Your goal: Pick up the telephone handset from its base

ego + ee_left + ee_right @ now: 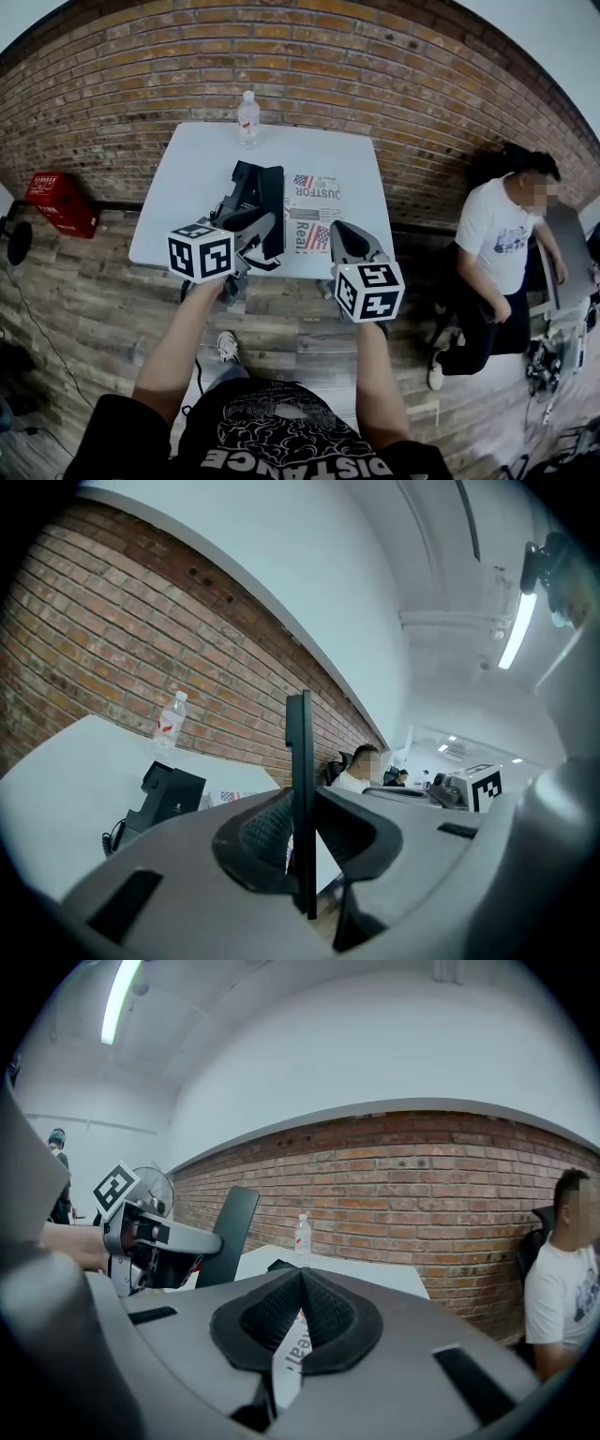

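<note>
Lifting handset (298, 733) clear: left tool (302, 813) clamped on its thin edge, base (169, 797) on bench (61, 780) left of tool. Hold firm, mind cord (107, 841). Right tool (301, 1288) closed, empty.

Right gripper (302, 1272): my jaws are closed, pads tip to tip, nothing between them. Reference is the water bottle (302, 1235), upright on the white table (375, 1274), directly above my jaw tips in frame. Brick wall (422, 1185) runs behind the bottle. Left of the bottle is the left gripper (211, 1241), clamped on a flat black handset (234, 1222) that leans toward the bottle. Well right of the bottle sits a person (561, 1297) in a white shirt. Below the bottle, under my jaws, is a printed sheet (292, 1358) with red lettering.
</note>
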`<action>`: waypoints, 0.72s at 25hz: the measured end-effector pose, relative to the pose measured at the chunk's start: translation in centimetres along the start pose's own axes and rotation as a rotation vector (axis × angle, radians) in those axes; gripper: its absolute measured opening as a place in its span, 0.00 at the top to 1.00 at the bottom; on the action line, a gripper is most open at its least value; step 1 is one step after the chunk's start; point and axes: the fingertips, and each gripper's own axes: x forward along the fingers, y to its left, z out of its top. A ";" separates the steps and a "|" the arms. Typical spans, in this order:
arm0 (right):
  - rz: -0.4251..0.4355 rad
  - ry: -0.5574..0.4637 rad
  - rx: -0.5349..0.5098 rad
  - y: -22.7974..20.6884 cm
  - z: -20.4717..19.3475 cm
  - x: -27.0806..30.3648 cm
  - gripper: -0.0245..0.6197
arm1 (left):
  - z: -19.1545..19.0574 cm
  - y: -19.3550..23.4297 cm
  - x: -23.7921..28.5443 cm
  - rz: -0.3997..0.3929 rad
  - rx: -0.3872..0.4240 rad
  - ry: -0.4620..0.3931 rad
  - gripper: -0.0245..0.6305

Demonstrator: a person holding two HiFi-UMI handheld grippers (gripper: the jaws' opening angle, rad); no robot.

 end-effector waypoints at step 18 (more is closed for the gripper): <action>0.001 -0.010 0.017 0.4 -0.3 -1.5 0.96 | -1.2 -0.5 -1.6 0.039 0.004 0.001 0.85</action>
